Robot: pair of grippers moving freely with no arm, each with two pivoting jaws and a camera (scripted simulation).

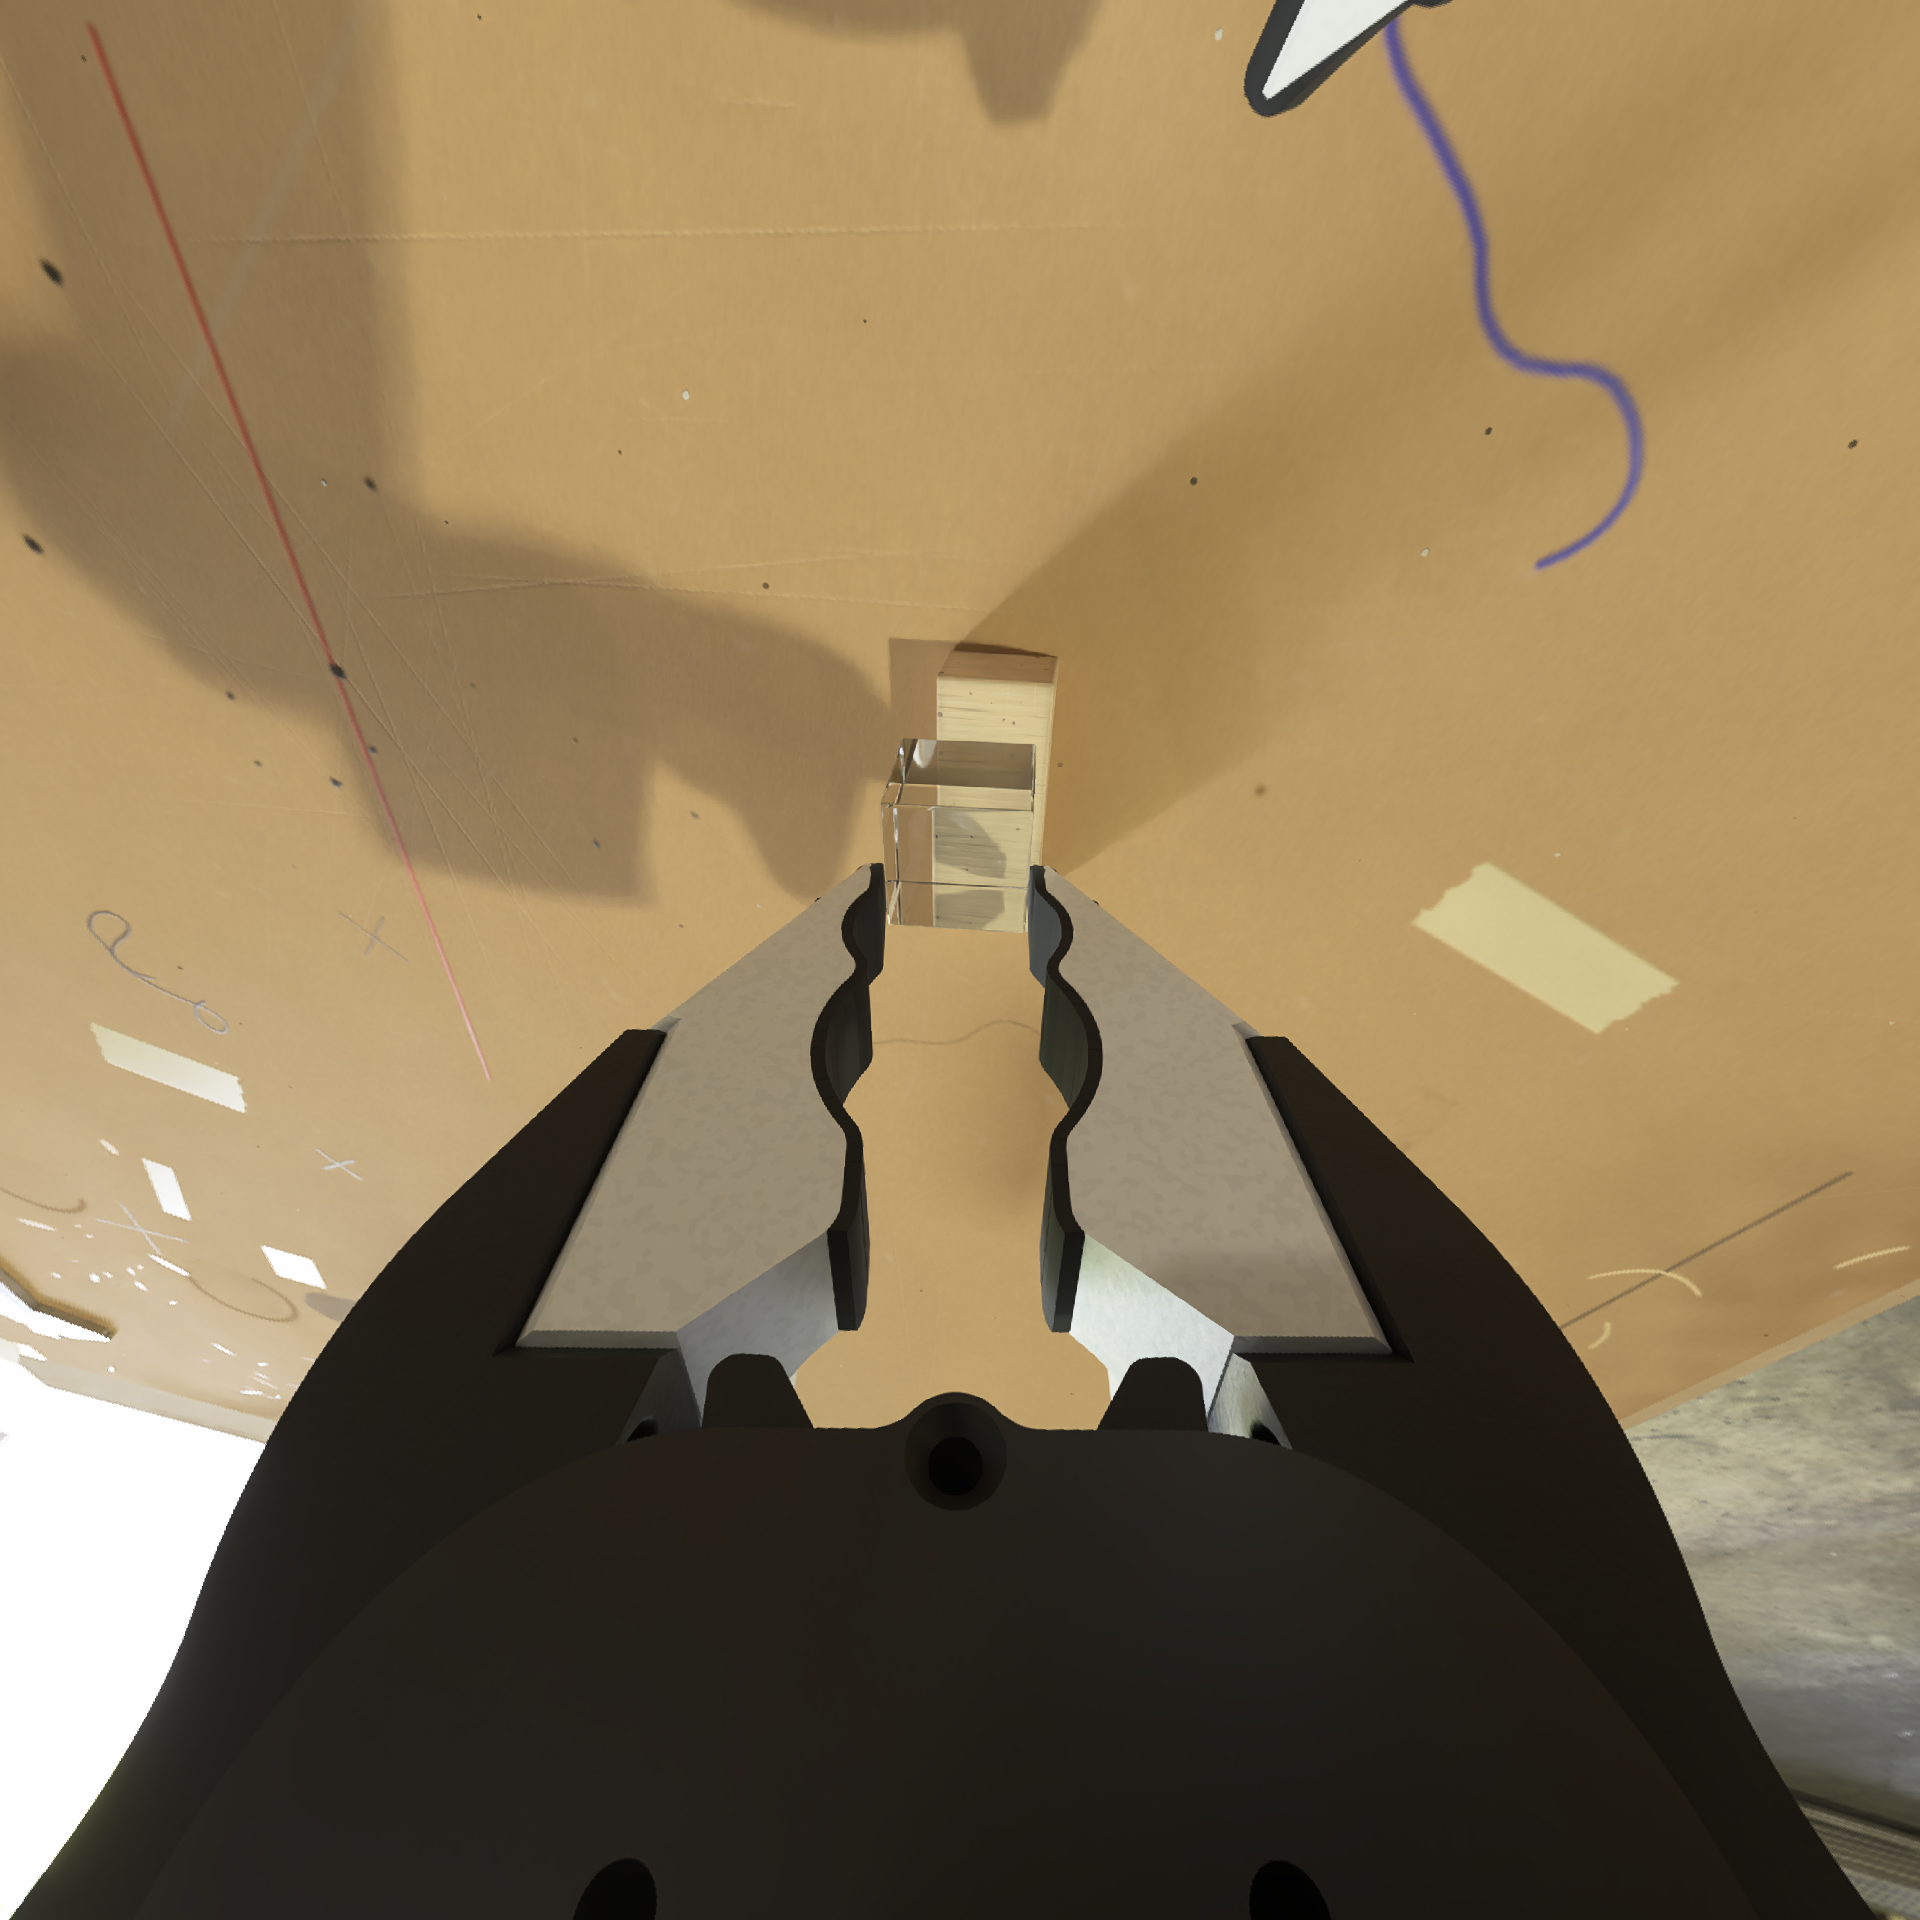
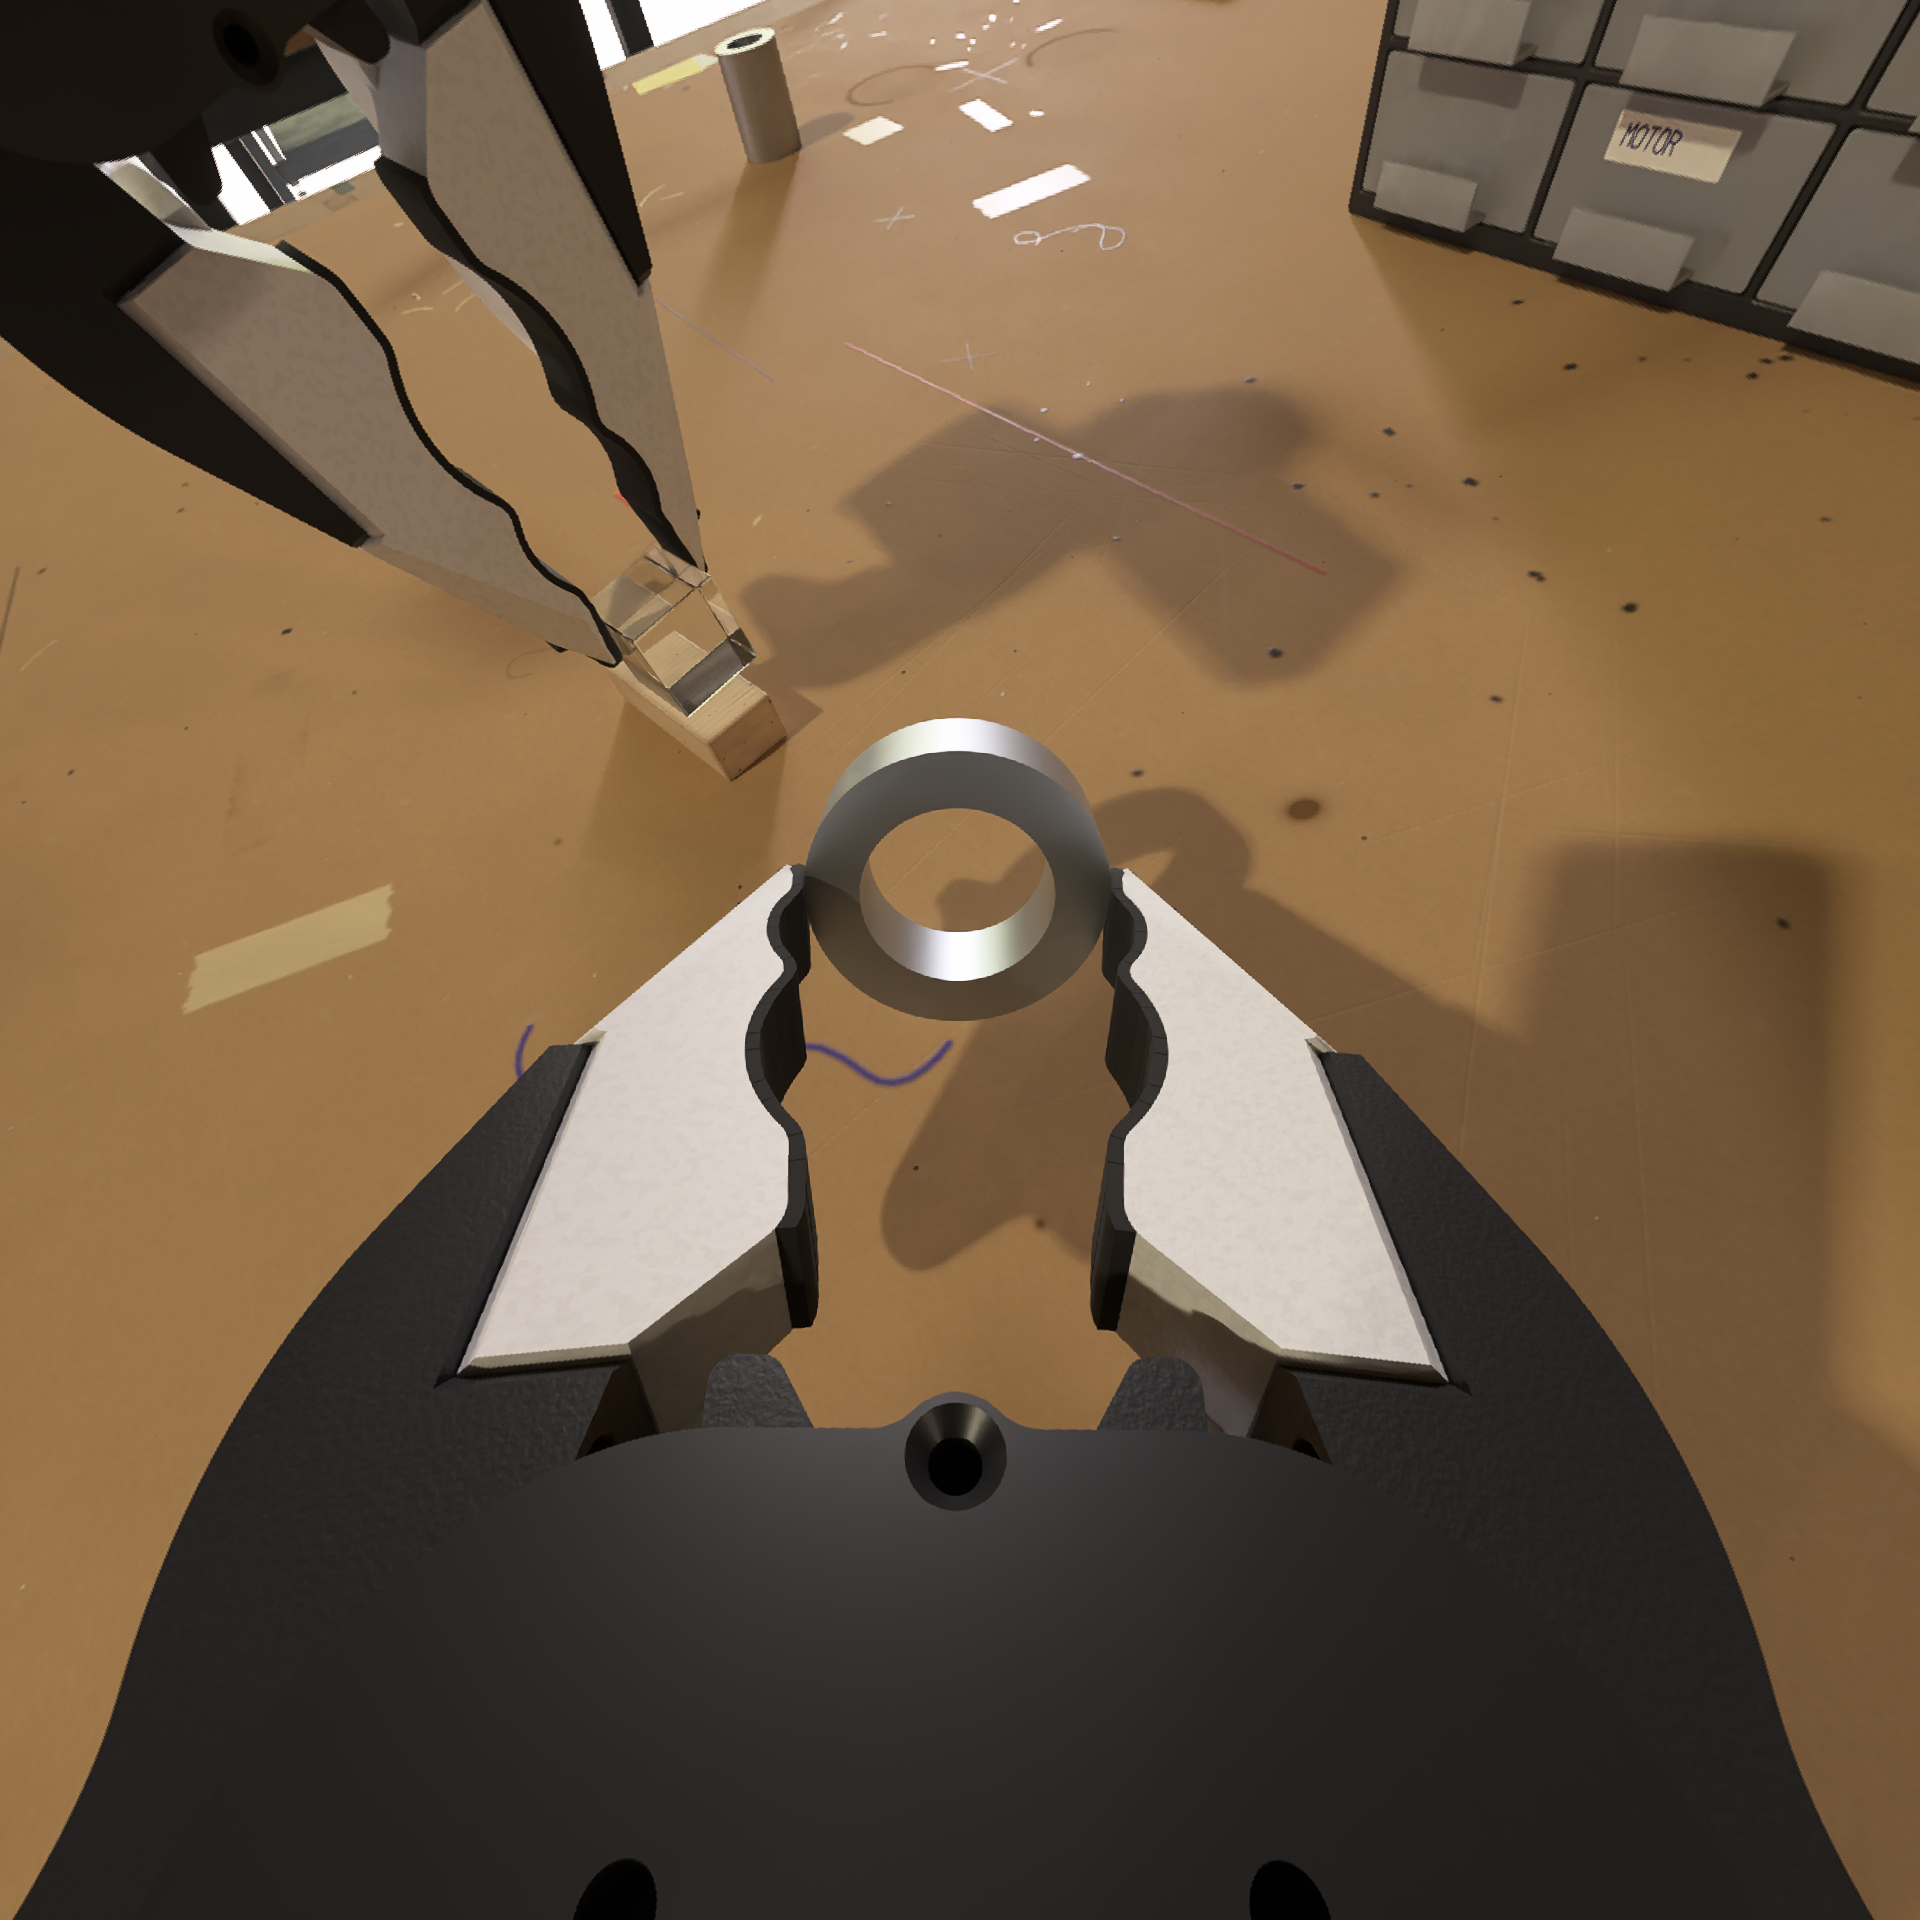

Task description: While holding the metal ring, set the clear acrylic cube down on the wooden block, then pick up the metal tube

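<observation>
My left gripper is shut on the clear acrylic cube, gripping its near end with the fingertips. The cube sits at the top of the small wooden block; in the right wrist view the cube looks tilted on the block, with the left gripper coming down from the upper left. My right gripper is shut on the metal ring and holds it above the table, its hole facing the camera. The metal tube stands upright far back.
A grey drawer cabinet stands at the back right. Tape strips and pen marks lie flat on the brown tabletop. The table's edge runs near the lower right of the left wrist view. A fingertip of the right gripper shows at its top.
</observation>
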